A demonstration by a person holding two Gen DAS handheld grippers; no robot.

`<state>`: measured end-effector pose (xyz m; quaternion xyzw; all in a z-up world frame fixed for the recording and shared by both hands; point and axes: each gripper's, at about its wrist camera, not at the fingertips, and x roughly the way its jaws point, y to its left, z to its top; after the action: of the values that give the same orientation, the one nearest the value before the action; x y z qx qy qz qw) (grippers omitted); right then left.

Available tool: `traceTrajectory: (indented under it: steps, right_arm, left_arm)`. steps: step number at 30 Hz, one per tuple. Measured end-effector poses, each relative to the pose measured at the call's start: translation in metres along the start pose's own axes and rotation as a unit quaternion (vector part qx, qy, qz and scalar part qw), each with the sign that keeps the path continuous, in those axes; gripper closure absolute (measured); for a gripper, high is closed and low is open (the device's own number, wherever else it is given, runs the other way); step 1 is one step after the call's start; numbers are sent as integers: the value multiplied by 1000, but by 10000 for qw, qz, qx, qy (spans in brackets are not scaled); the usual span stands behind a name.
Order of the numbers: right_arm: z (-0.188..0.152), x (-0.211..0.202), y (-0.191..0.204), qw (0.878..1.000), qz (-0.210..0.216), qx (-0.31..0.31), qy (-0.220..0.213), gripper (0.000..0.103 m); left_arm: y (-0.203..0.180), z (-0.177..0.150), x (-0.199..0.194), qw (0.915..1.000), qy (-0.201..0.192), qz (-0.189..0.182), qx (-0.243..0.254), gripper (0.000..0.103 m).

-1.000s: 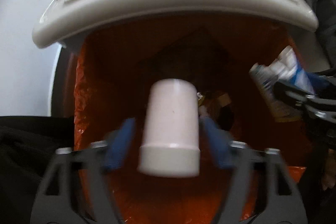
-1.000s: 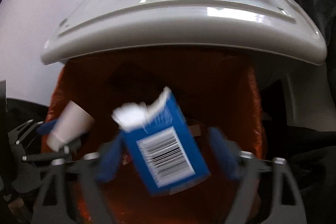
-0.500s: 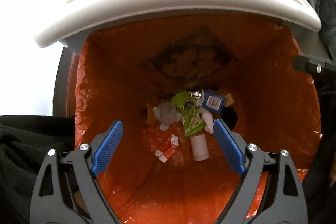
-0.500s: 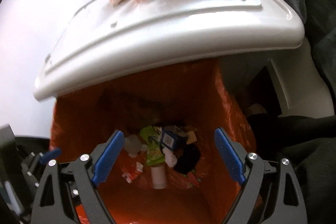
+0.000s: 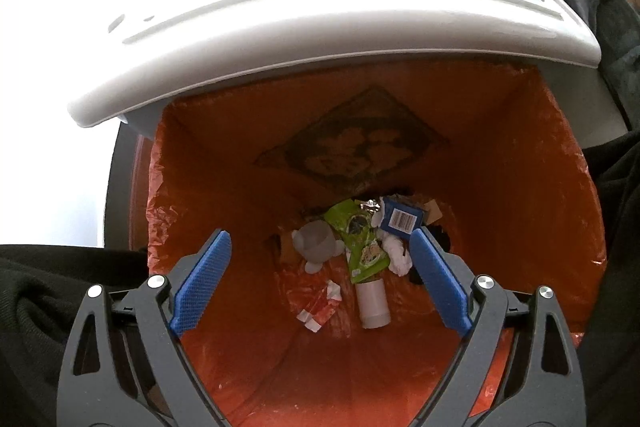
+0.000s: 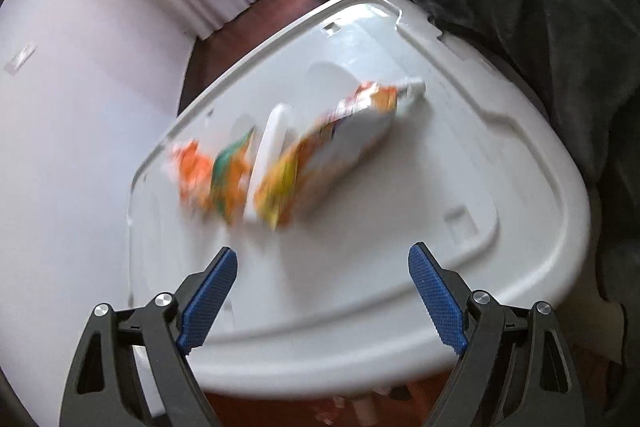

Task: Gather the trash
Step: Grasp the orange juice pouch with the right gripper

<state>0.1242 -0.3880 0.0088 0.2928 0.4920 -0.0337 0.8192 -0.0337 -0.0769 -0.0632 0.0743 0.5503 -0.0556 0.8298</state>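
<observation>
Cup (image 5: 373,303), carton (image 5: 400,221) dropped; both claws (image 5: 320,283) (image 6: 322,293) agape.

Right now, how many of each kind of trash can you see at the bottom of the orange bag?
White cups: 2
Blue cartons: 1
Green wrappers: 1
White tissue wads: 1
Red-and-white scraps: 1
Total: 6
</observation>
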Motion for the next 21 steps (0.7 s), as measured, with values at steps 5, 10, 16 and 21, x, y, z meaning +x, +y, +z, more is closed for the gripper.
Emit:
traceTrajectory:
  steps: [5, 10, 16, 21]
  right_arm:
    - [32, 30, 1, 9982, -216, 535, 155, 18]
    - [49, 55, 2, 9936, -304, 1059, 248, 19]
    - [67, 89, 26, 9903, -1088, 833, 219, 34]
    - [66, 112, 57, 9756, -2188, -187, 85, 42]
  left_arm:
    - [5, -1, 0, 9999, 40, -49, -82, 15]
    - [5, -2, -3, 9999, -33, -109, -83, 15]
    - [5, -1, -4, 9999, -38, -149, -64, 15]
    - [6, 2, -5, 9998, -46, -182, -74, 15]
